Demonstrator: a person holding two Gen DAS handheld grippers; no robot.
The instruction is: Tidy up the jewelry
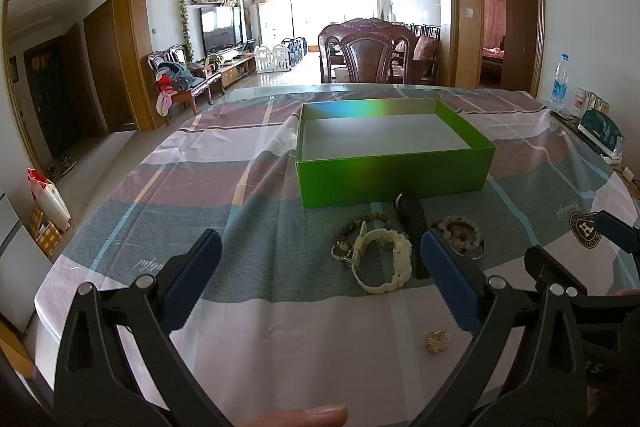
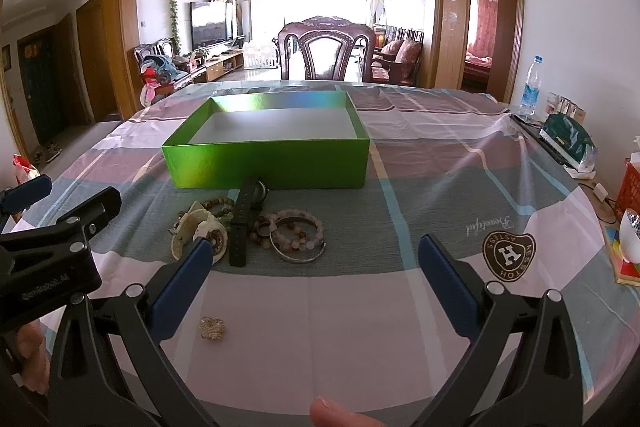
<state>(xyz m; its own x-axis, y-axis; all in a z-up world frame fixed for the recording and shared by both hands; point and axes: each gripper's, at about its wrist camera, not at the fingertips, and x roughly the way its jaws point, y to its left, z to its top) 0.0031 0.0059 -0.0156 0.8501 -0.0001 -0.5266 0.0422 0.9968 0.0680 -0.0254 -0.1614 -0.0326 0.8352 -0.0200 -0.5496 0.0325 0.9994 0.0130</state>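
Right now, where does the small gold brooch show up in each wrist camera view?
Left wrist view: the gold brooch lies low and right of centre, alone on the pale cloth, beside the right finger.
Right wrist view: the brooch lies low and left of centre, near the left finger.
Shared landmark: the green box, beyond the jewelry pile in both.

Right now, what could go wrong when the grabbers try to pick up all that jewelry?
The white watch, black strap and bead bracelets lie heaped and overlapping, so grabbing one might drag another along. The small gold brooch lies flat and could slip from the fingers. The loose tablecloth might bunch under a pinch.
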